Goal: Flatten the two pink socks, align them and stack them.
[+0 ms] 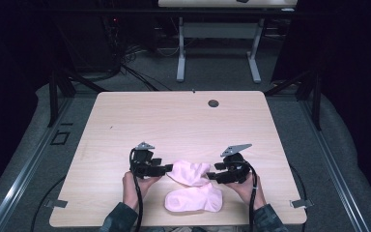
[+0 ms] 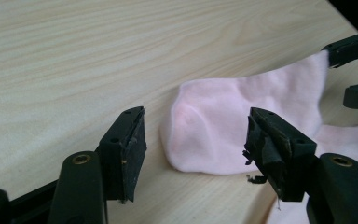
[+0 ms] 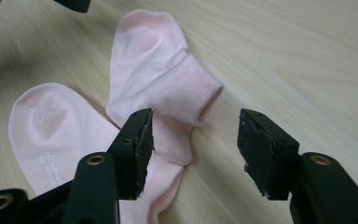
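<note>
A lab-like recording room is showing itself: dark curtains [image 1: 9,72] are hanging around a pale bench [image 1: 183,121], cables [image 1: 125,63] trailing over grey carpet [image 1: 212,72].

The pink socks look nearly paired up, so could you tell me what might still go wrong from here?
1. The upper pink sock overlaps the lower pink sock; a grab at the overlap may lift both.
2. The left gripper and right gripper stand open, holding nothing, so the upper sock's folded cuff could unfold.
3. The lower sock lies near the table edge and could be dragged off.
</note>
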{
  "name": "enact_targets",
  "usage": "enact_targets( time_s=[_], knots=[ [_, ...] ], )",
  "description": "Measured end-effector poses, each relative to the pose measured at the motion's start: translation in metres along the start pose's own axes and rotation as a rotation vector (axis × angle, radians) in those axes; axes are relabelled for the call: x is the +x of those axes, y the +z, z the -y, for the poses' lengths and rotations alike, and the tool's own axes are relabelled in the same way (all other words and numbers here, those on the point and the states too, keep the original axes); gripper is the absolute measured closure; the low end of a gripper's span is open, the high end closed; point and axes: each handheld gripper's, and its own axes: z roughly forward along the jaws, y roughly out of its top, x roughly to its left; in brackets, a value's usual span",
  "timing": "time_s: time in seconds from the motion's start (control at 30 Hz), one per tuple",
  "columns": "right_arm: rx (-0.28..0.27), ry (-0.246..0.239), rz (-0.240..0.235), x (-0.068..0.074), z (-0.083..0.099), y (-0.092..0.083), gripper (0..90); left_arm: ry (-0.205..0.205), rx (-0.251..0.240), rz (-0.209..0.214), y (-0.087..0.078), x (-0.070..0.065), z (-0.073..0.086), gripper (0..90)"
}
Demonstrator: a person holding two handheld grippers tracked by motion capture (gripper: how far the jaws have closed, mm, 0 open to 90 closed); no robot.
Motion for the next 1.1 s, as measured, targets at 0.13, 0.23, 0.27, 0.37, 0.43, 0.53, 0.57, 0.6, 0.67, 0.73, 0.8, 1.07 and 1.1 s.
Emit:
enact_targets(
  time_s=[0.13, 0.23, 0.27, 0.37, 0.43, 0.53, 0.57, 0.6, 0.67, 0.73, 0.8, 1.07, 1.1],
  knots=[
    [0.003, 0.036, -0.042, -0.006, 0.001, 0.013, 43.2, 0.043, 0.055, -0.011, 0.013, 0.001, -0.005, 45.7],
    [-0.014, 0.024, -0.054, -0.007, -0.001, 0.016, 45.8, 0.073, 0.091, -0.008, 0.019, 0.0, -0.007, 49.6],
    [-0.018, 0.021, -0.059, -0.006, -0.002, 0.016, 49.4, 0.085, 0.105, -0.016, 0.021, 0.0, -0.008, 50.7],
    [-0.012, 0.008, -0.056, -0.005, -0.004, 0.017, 63.2, 0.093, 0.13, -0.028, 0.027, 0.0, -0.009, 57.3],
    [-0.007, 0.006, -0.045, -0.005, -0.005, 0.017, 71.0, 0.098, 0.14, -0.039, 0.029, 0.0, -0.009, 62.7],
    [-0.014, 0.003, -0.044, -0.005, -0.005, 0.017, 79.7, 0.103, 0.146, -0.04, 0.032, 0.001, -0.008, 70.8],
    [-0.018, 0.003, -0.044, -0.005, -0.005, 0.017, 81.5, 0.105, 0.146, -0.039, 0.032, 0.001, -0.007, 73.2],
    [-0.019, 0.002, -0.042, -0.005, -0.006, 0.017, 83.3, 0.109, 0.146, -0.042, 0.032, 0.001, -0.007, 75.0],
    [-0.021, 0.002, -0.035, -0.005, -0.006, 0.017, 85.4, 0.098, 0.139, -0.042, 0.031, 0.002, -0.004, 78.7],
    [-0.017, 0.001, -0.033, -0.005, -0.007, 0.017, 86.1, 0.101, 0.134, -0.043, 0.031, 0.003, -0.004, 82.2],
    [-0.017, -0.005, -0.032, -0.004, -0.007, 0.017, 86.6, 0.094, 0.13, -0.042, 0.031, 0.003, -0.002, 85.2],
    [-0.023, -0.008, -0.003, -0.003, -0.01, 0.008, 87.6, 0.08, 0.083, -0.029, 0.021, 0.003, 0.001, 89.0],
    [-0.026, -0.005, 0.003, -0.003, -0.011, 0.005, 87.6, 0.068, 0.07, -0.02, 0.019, 0.003, 0.001, 89.0]
  ],
)
